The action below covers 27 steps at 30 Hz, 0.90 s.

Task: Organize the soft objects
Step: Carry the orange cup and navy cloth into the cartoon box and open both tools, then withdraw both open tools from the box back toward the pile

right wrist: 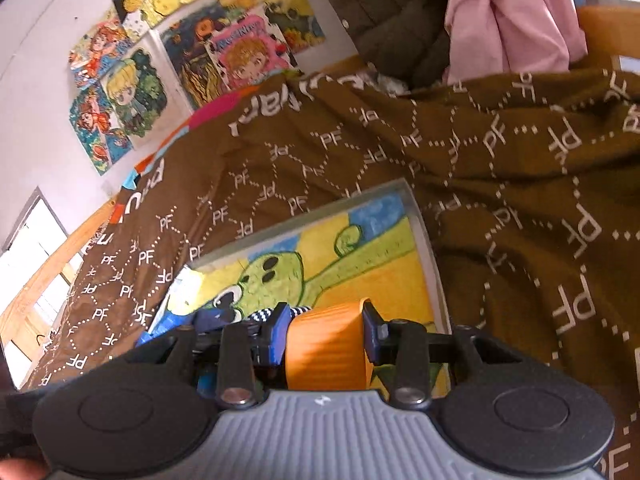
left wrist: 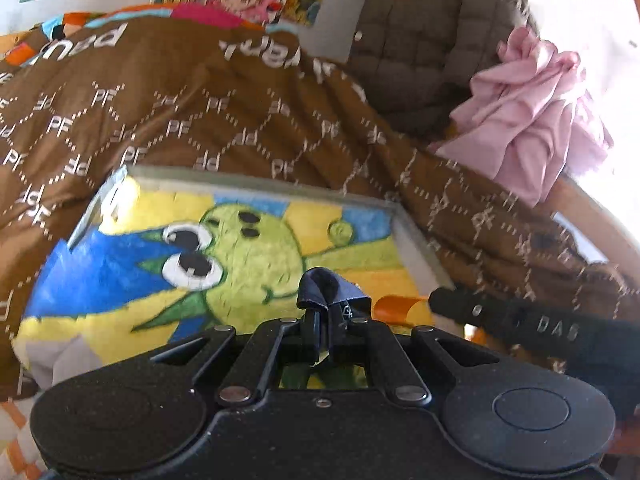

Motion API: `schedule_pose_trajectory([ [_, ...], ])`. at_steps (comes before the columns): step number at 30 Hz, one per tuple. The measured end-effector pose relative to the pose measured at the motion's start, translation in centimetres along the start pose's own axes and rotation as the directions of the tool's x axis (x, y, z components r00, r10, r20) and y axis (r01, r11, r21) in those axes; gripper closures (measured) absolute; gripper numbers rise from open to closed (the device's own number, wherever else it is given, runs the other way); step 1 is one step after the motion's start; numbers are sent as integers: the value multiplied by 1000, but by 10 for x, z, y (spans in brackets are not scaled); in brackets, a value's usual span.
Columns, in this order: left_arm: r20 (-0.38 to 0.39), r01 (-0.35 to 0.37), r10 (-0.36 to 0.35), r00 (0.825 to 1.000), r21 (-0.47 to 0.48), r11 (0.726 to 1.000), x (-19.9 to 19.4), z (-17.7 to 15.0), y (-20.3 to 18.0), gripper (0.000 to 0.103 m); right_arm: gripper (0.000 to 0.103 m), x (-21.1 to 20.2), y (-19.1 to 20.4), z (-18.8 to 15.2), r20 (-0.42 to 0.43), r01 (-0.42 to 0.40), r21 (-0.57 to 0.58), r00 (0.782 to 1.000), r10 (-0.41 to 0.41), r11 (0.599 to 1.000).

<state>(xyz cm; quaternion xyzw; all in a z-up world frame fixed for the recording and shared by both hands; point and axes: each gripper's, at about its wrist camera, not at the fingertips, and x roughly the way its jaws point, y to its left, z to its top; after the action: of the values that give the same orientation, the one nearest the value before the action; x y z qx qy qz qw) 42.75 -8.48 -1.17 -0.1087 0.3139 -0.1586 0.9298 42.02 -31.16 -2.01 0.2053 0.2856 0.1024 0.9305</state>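
My left gripper (left wrist: 326, 320) is shut on a small dark navy cloth (left wrist: 330, 294) that bunches up above its fingers. In the right wrist view my right gripper (right wrist: 326, 322) is shut on an orange ribbed soft roll (right wrist: 328, 350), squeezed between its blue pads (right wrist: 280, 332). Both grippers hover just over a framed painting of a green cartoon creature (left wrist: 248, 256) (right wrist: 360, 272) lying on a brown blanket. The left wrist view also shows the right gripper's finger (left wrist: 500, 320) and the orange roll's end (left wrist: 396, 306). A striped black-and-white fabric (right wrist: 264, 314) peeks out behind the right gripper's left finger.
The brown blanket with white "PF" print (left wrist: 180, 112) (right wrist: 520, 184) covers the bed. A pink cloth (left wrist: 528, 120) and a quilted dark jacket (left wrist: 432, 40) are piled at the far right. Cartoon posters (right wrist: 132, 92) hang on the wall; a window (right wrist: 32, 272) is at the left.
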Motion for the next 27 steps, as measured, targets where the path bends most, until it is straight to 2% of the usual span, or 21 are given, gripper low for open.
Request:
schedule_pose_trajectory([
  [2, -19, -11, 11, 1000, -4, 1000, 0, -3, 1, 98, 61, 3, -1, -1, -21, 14, 1, 1000, -14, 1000],
  [8, -50, -46, 45, 998, -27, 999, -6, -7, 2, 82, 54, 2, 2, -3, -55, 22, -9, 998, -22, 1000],
  [10, -47, -56, 55, 997, -38, 998, -12, -7, 3, 70, 53, -1, 3, -3, -58, 24, -12, 998, -24, 1000],
  [12, -35, -69, 67, 997, -58, 996, -20, -8, 4, 63, 47, -7, 4, -3, -56, 25, -12, 998, -26, 1000],
  [14, -10, -72, 71, 997, -93, 993, -32, -9, 5, 51, 41, -18, 7, -1, -41, 26, -19, 999, -26, 999],
  [16, 28, -78, 82, 996, -123, 989, -48, -9, 6, 35, 34, -32, 11, 0, -17, 25, -32, 1000, -26, 999],
  [19, 81, -74, 85, 993, -137, 988, -74, -9, 2, 28, 24, -57, 18, 3, 23, 21, -61, 1000, -19, 998],
  [21, 103, -73, 87, 991, -130, 989, -91, -8, -3, 27, 18, -77, 24, 3, 54, 16, -78, 998, -12, 997],
  [25, 168, -70, 90, 982, -118, 991, -129, -12, -15, 12, 12, -114, 36, 1, 97, 9, -117, 995, 3, 993],
  [27, 200, -72, 92, 975, -107, 992, -149, -16, -21, 8, 8, -131, 43, -3, 123, 7, -139, 992, 11, 990],
])
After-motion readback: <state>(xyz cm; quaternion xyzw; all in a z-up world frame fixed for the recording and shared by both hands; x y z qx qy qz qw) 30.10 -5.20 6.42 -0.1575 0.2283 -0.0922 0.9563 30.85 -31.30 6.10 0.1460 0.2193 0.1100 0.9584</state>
